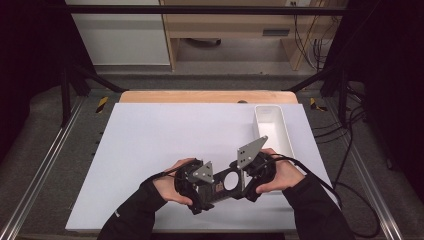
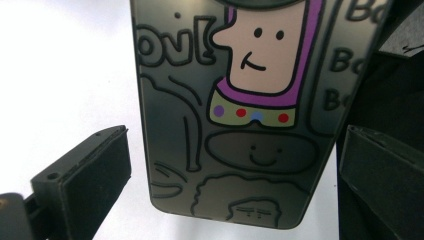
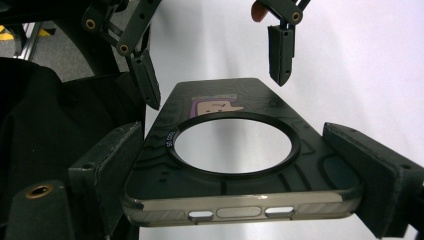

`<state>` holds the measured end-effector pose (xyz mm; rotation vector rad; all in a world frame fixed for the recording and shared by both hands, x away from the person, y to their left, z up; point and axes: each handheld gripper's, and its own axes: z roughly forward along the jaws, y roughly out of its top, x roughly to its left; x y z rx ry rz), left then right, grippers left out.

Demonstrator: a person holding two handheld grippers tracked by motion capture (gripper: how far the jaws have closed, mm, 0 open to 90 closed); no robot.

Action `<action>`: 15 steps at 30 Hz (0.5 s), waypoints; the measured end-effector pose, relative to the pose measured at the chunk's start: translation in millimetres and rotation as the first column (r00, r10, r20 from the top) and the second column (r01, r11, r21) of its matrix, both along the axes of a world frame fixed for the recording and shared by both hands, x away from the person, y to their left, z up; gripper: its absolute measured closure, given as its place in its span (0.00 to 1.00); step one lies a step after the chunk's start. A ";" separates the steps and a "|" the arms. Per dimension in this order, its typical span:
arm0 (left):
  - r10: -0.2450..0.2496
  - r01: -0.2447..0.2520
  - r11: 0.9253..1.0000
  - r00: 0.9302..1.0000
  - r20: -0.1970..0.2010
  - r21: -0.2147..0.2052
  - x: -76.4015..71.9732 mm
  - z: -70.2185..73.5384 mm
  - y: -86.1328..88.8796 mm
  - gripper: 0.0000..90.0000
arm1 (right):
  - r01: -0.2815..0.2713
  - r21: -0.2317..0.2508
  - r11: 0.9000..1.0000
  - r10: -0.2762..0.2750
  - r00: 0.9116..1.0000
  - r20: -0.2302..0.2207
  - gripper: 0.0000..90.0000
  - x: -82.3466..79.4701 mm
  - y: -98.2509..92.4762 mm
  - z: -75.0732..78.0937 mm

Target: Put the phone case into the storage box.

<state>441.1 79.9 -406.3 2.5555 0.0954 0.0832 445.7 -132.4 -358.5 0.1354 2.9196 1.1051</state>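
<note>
High view: both hands meet at the near edge of the white table (image 1: 150,140), the left gripper (image 1: 200,186) and right gripper (image 1: 245,175) facing each other with a dark phone case (image 1: 226,182) between them; a white bin (image 1: 289,137) stands just beyond. Left gripper view: the case's cartoon-printed end lies between jaws spread wide, touching neither. Right gripper view: both jaws press the case's long edges, holding it level above the table, its ring (image 3: 235,143) upward.

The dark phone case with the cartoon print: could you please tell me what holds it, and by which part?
The right gripper clamps the dark translucent phone case by its side edges near the round-cutout end. The left gripper straddles the other end, jaws apart.
</note>
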 end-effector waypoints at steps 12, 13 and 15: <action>-0.020 0.020 0.997 1.000 -0.002 0.075 0.3 -9.2 -14.5 0.01 | -0.009 -0.040 0.999 0.009 1.000 -0.005 0.14 0.1 5.5 -2.3; -0.020 0.021 0.997 1.000 -0.004 0.079 0.3 -9.7 -15.2 0.01 | -0.009 -0.042 0.999 0.009 1.000 -0.004 0.14 0.1 5.7 -2.6; -0.022 0.023 0.996 1.000 -0.004 0.084 0.1 -10.3 -16.6 0.01 | -0.009 -0.044 0.999 0.009 1.000 -0.004 0.14 0.2 6.0 -3.0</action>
